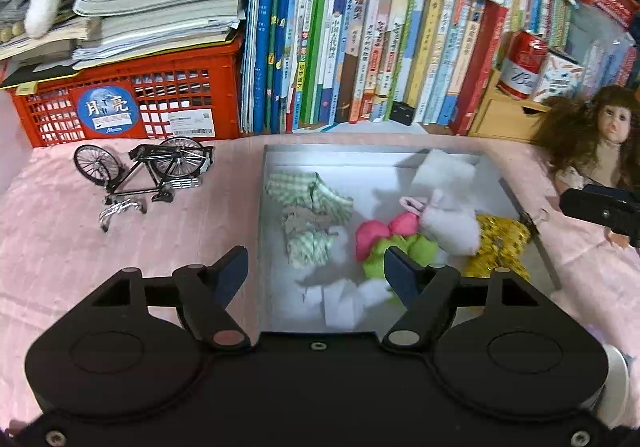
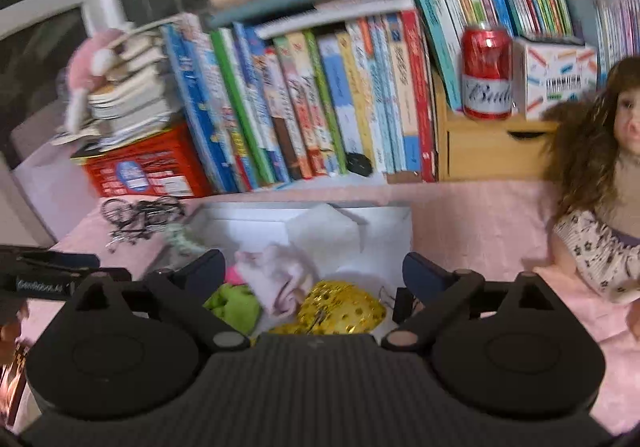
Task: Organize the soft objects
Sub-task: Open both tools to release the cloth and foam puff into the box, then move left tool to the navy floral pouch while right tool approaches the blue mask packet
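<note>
A white open box point(image 1: 320, 159) sits on the pink cloth and holds soft things: a green checked cloth point(image 1: 310, 203), a pink and green plush point(image 1: 390, 239), a pale plush rabbit point(image 1: 452, 223) and a gold sequinned pouch point(image 1: 498, 243). My left gripper point(image 1: 316, 271) is open and empty above the box's near edge. My right gripper point(image 2: 312, 271) is open and empty above the box's right side, over the rabbit point(image 2: 280, 279) and the gold pouch point(image 2: 340, 307). The box wall point(image 2: 248, 217) shows behind them.
A model bicycle point(image 1: 148, 171) stands left of the box. A red crate point(image 1: 120, 107) with stacked books and a row of upright books point(image 1: 360, 47) line the back. A doll point(image 1: 600, 143) sits at the right, next to a red can point(image 1: 522, 63) on a wooden drawer unit.
</note>
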